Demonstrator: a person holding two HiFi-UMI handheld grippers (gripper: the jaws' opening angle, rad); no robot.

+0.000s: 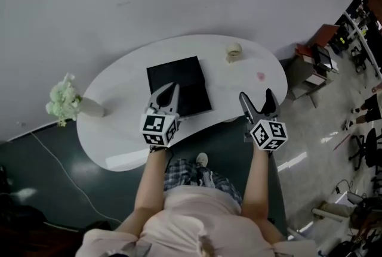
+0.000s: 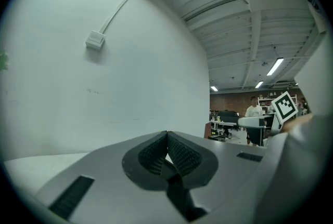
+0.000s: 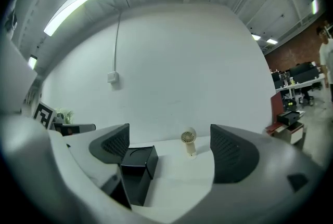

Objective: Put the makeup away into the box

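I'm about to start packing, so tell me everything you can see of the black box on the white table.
The black rectangular box sits flat near the middle of the white oval table. It looks matte and plain, with sharp corners. The right gripper view shows a faint curved line on its top. I cannot tell whether it is open. Nothing shows lying on it. In the head view the shut left hand-held gripper overlaps its near side, but whether they touch is unclear.

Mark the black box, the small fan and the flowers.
black box (image 1: 180,77), head view, middle of its top
small fan (image 3: 188,137), right gripper view, its round head
flowers (image 1: 61,99), head view, centre of the bunch
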